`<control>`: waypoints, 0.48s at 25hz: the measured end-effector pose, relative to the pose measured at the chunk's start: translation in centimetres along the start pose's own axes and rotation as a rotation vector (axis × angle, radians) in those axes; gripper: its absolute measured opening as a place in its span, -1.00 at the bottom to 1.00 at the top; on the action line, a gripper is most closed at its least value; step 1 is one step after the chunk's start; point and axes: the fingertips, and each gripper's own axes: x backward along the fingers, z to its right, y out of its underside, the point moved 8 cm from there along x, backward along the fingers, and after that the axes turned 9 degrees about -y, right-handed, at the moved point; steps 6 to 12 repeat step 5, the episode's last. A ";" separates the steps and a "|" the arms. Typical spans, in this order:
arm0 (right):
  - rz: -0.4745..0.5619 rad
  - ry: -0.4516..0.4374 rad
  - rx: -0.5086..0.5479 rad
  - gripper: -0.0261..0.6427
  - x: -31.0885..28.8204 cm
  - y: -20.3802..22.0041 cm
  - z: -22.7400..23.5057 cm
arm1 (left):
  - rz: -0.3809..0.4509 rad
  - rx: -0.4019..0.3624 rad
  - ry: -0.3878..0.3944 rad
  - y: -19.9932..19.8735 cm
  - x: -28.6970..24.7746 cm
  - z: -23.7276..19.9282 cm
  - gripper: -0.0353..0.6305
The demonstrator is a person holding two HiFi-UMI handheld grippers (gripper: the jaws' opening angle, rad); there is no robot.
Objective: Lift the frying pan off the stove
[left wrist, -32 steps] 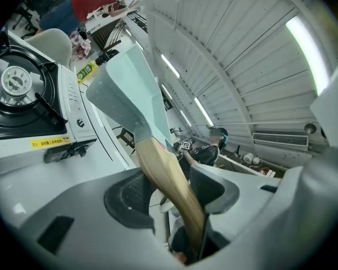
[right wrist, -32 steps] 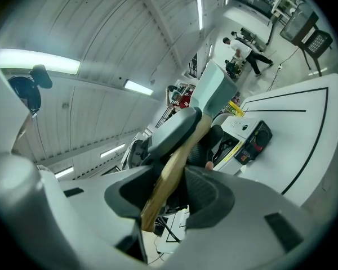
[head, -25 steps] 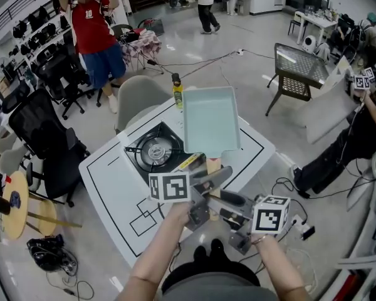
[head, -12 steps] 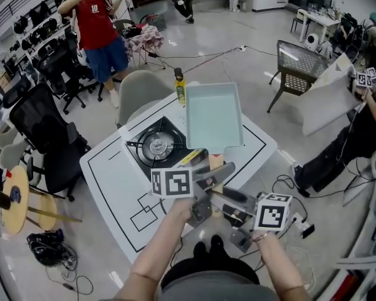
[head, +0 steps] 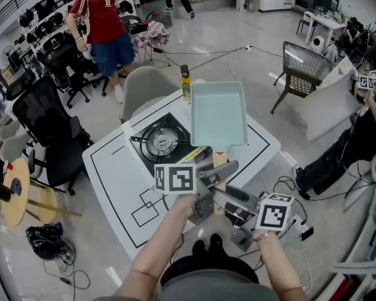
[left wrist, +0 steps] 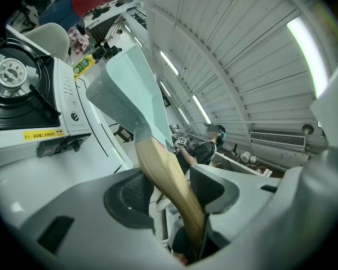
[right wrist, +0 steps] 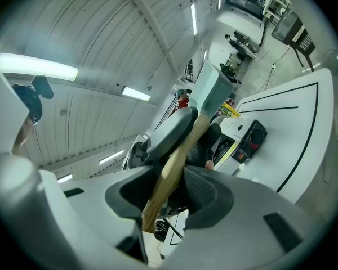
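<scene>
Frying pan point(head: 217, 115) hangs above the desk's point(head: 113, 180) far corner, off the stove point(head: 160, 144). Our left gripper point(left wrist: 172, 187) and right gripper point(right wrist: 169, 190) both clamp its wooden handle. We judge it stiff and front-heavy, so grip near the pan.

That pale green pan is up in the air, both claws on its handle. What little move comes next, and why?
Probably ease the pan slightly right, away from the stove, keeping it level. The left gripper and right gripper are both shut on its wooden handle and it hangs in the air beside the burner, so the lift looks done.
</scene>
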 end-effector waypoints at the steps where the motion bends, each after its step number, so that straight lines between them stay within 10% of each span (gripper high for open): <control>1: -0.001 0.001 -0.001 -0.44 -0.1 0.0 -0.1 | -0.002 -0.002 0.000 0.0 0.1 0.0 -0.29; 12: -0.004 0.003 -0.004 -0.44 -0.3 0.2 -0.1 | -0.014 -0.007 -0.006 0.0 0.3 -0.1 -0.29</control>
